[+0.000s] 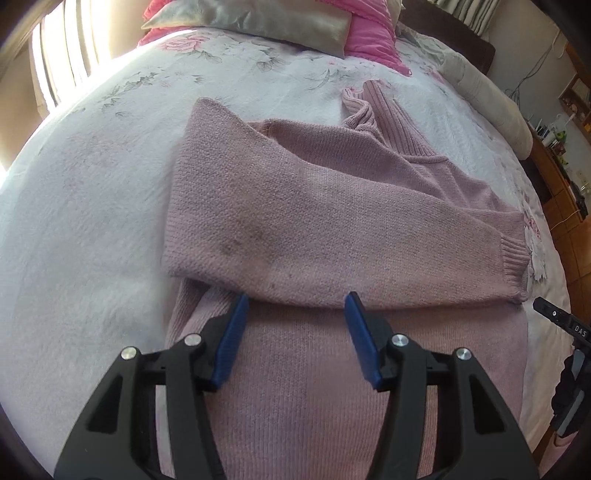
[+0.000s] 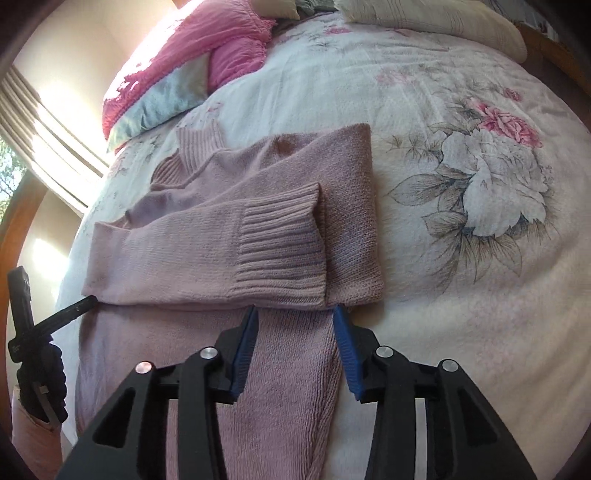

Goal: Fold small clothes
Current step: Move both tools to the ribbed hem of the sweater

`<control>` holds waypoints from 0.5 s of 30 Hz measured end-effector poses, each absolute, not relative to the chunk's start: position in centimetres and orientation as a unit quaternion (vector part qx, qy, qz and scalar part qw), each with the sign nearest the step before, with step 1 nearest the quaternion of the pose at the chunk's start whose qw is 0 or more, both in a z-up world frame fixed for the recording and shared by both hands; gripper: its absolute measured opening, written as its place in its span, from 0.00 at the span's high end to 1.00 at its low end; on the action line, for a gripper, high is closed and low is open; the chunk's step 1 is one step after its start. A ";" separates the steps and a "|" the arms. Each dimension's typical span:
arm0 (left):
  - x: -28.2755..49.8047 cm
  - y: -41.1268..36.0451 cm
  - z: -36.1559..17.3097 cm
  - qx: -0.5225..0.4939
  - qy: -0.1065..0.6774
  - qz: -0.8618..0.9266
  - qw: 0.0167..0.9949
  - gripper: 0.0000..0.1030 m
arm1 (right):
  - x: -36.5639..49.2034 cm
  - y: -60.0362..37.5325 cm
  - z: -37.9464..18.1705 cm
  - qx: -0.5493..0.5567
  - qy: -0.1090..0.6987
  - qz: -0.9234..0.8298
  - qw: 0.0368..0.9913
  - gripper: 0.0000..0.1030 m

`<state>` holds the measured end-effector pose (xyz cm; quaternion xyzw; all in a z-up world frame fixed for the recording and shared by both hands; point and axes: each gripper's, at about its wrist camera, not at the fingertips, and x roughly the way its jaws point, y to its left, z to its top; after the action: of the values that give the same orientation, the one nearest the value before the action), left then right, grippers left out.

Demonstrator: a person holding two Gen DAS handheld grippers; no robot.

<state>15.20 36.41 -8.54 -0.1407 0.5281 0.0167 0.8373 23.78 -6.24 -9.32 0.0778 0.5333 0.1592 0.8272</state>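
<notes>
A pale pink knit sweater (image 1: 303, 221) lies flat on the bed with both sleeves folded across its chest. Its ribbed collar (image 1: 365, 107) points to the far side. In the left wrist view my left gripper (image 1: 297, 301) is open, its blue pads just short of the folded sleeve's lower edge, above the sweater's body. The right wrist view shows the sweater (image 2: 207, 243) with a ribbed cuff (image 2: 284, 243) lying on top. My right gripper (image 2: 295, 312) is open too, tips at the lower edge of that cuff and at the sweater's right side edge. Nothing is held.
The white floral bedspread (image 2: 461, 192) spreads on all sides. Pink and grey pillows (image 1: 258, 18) lie at the far end, a cream bolster (image 1: 491, 107) at the right. Wooden furniture (image 1: 561, 184) stands beyond the bed's right edge. The other gripper shows at each frame's edge (image 2: 26, 325).
</notes>
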 end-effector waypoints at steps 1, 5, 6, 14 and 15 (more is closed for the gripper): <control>13.6 36.6 -8.2 -0.134 0.526 0.010 0.840 0.46 | 22.1 -6.2 -8.8 0.060 0.532 0.163 0.829 0.55; 6.3 38.4 -7.5 -0.100 0.526 0.033 0.844 0.44 | 15.4 -6.8 -8.5 0.038 0.546 0.191 0.815 0.49; 4.4 39.1 -7.5 -0.100 0.528 0.038 0.842 0.43 | 13.7 -7.1 -8.6 0.032 0.549 0.193 0.812 0.48; -6.9 41.7 -8.8 -0.090 0.559 0.062 0.822 0.36 | 2.9 -10.1 -10.7 0.056 0.579 0.178 0.793 0.41; -7.6 41.9 -8.9 -0.099 0.559 0.061 0.821 0.36 | 2.1 -10.5 -11.2 0.066 0.585 0.175 0.789 0.41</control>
<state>-7.63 41.90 -8.86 -0.0993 0.5592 0.0607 0.8208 2.06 -10.46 -11.17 0.0659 0.5851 0.1752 0.7891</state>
